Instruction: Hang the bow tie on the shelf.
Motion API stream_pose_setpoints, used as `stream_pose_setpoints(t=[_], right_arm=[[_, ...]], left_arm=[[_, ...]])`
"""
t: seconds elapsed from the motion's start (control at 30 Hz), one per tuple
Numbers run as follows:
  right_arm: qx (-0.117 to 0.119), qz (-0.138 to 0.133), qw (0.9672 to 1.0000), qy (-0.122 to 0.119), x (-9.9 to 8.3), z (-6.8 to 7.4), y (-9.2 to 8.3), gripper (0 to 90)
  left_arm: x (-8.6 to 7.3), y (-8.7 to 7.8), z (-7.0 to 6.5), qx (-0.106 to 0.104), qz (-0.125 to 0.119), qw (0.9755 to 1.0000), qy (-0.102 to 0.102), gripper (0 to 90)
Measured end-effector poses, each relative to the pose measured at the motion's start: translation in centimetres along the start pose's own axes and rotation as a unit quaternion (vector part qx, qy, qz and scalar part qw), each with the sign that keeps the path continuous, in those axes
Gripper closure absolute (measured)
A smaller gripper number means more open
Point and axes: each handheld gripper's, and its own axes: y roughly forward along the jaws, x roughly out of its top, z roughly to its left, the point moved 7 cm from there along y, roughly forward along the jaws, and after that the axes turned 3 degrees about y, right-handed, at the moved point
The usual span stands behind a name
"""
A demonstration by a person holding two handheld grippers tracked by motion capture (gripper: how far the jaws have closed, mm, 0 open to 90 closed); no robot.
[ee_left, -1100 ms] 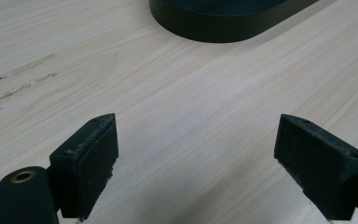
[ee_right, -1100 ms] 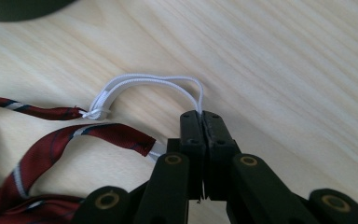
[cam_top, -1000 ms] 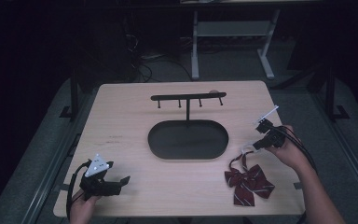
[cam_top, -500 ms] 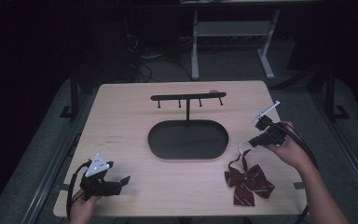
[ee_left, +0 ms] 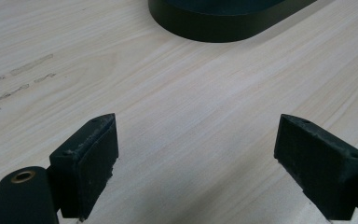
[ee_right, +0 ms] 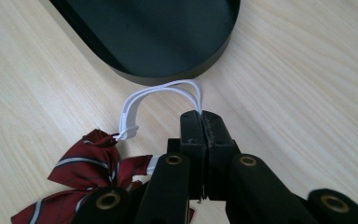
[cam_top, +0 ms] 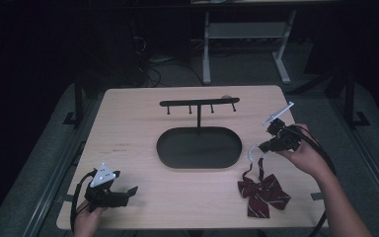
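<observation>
The right gripper (ee_right: pixel 200 116) pinched the bow's (cam_top: pixel 264 191) white loop (ee_right: pixel 161 93) (arching toward the tray (cam_top: pixel 199 147)); the left gripper (ee_left: pixel 196 158) gaped.

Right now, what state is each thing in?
Left gripper: jaws open, holding nothing.
Right gripper: jaws shut on the white elastic loop.
Bow tie: lying on the table, loop lifted.
Black tray: empty.
Hook rack: upright, hooks bare.
</observation>
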Motion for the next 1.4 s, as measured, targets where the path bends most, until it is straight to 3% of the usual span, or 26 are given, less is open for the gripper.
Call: stream_pose_setpoints(t=[0.37,0.93,1.4], right_arm=[[0.0,-0.008,0.9997,-0.021,1.0,1.4,-1.6,88.4],[-0.019,-0.024,0.9985,-0.046,2.3,3.1,-4.3,88.4],[-0.012,-0.039,0.9973,-0.061,4.1,4.0,-5.4,88.4]], left_arm=[[0.0,-0.1,0.0,0.0,0.0,1.0,0.001,13.5],[0.0,0.1,-0.1,-0.001,-0.003,1.0,0.0,13.5],[0.1,0.0,0.0,0.0,-0.003,1.0,0.0,13.5]])
